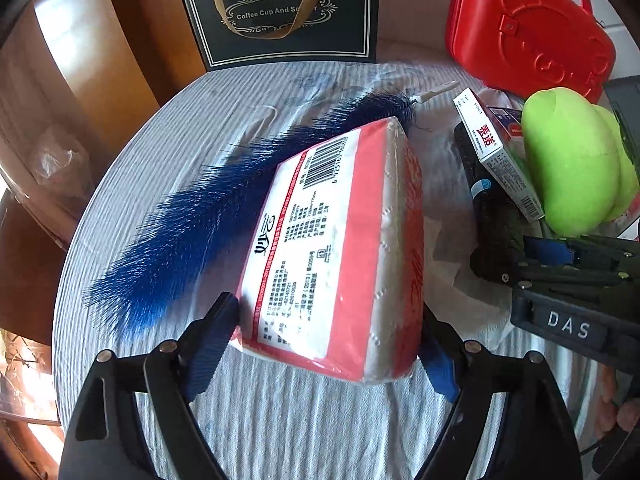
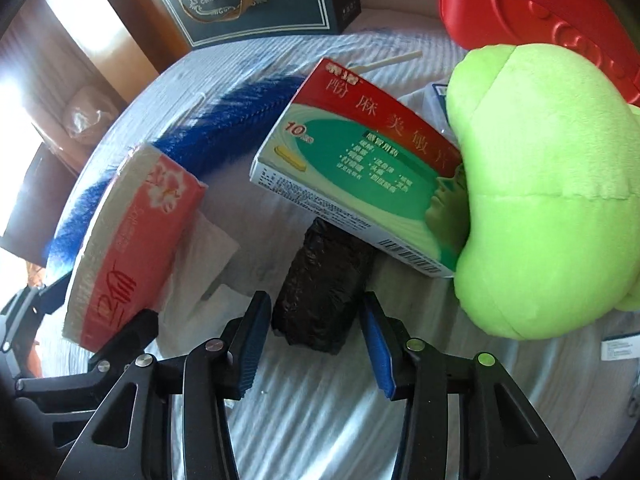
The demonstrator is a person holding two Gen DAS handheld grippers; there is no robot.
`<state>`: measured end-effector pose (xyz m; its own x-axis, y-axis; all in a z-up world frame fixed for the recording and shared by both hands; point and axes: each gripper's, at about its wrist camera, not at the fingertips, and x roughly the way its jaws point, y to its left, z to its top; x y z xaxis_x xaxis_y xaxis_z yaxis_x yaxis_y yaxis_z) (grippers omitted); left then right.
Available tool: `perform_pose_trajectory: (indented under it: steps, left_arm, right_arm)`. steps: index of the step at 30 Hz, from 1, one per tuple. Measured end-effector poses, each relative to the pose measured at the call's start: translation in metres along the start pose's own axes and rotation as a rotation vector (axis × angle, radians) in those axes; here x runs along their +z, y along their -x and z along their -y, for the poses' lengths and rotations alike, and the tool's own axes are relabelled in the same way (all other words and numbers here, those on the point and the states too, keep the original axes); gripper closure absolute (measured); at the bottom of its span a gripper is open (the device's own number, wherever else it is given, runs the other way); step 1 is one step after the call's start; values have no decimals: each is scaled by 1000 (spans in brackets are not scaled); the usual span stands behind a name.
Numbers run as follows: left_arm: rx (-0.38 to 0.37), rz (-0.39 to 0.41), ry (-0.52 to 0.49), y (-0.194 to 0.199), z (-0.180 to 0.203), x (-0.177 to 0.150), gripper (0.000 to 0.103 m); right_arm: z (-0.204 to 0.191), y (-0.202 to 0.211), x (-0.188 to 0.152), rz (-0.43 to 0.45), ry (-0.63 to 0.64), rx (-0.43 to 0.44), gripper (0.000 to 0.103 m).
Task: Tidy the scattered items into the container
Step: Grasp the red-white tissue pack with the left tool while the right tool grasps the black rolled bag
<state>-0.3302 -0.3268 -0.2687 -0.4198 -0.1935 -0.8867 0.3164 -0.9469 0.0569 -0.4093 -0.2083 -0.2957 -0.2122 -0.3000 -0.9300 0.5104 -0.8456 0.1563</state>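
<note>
My left gripper (image 1: 328, 340) is shut on a red and white tissue pack (image 1: 336, 248), tilted up off the striped cloth; the pack also shows in the right wrist view (image 2: 132, 240). A blue bottle brush (image 1: 208, 216) lies behind it. My right gripper (image 2: 308, 344) is open, its pads on either side of a black bag roll (image 2: 320, 292), not touching it. A medicine box (image 2: 360, 164) rests on the roll and leans on a green plush toy (image 2: 548, 208). A red carry case (image 1: 528, 28) stands at the back right.
A dark paper gift bag (image 1: 288, 12) stands at the back of the round table (image 1: 280, 420). A white tissue sheet (image 2: 208, 256) lies beside the pack. Wooden furniture (image 1: 100, 48) is to the left, past the table edge.
</note>
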Motion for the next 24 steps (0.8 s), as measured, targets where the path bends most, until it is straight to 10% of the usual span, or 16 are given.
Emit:
perform_pose_trajectory:
  steps: [16, 24]
  left_arm:
    - [-107, -68, -49, 43, 42, -56, 20]
    - [-115, 46, -75, 103, 48, -47, 11]
  right_arm:
    - [48, 71, -121, -95, -46, -25, 68]
    - [52, 116, -122, 9, -38, -29, 26]
